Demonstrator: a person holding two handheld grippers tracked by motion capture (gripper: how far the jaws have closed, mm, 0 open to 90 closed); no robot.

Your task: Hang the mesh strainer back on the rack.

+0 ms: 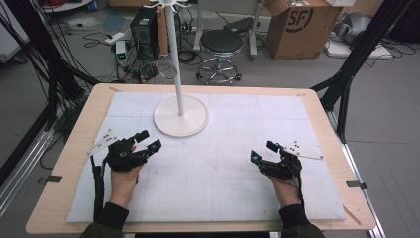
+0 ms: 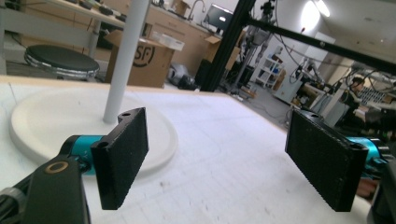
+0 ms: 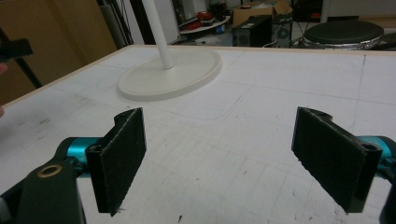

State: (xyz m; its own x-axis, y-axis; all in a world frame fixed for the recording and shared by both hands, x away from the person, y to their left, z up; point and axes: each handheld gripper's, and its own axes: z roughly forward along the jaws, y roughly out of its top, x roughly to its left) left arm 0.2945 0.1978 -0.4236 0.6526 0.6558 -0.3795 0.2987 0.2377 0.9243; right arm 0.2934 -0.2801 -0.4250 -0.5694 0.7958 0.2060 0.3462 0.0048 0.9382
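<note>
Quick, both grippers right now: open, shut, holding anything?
Left gripper: open, jaws wide apart, holding nothing, near the round white stand base.
Right gripper: open, jaws wide apart, holding nothing.

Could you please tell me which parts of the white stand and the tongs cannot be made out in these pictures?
- White stand: its top is cut off by the upper edge of the high view, so what it carries is unclear.
- Left tongs, right tongs: too small in the high view to see the pad surfaces.
- Stand pole: cut off in the right gripper view.
</note>
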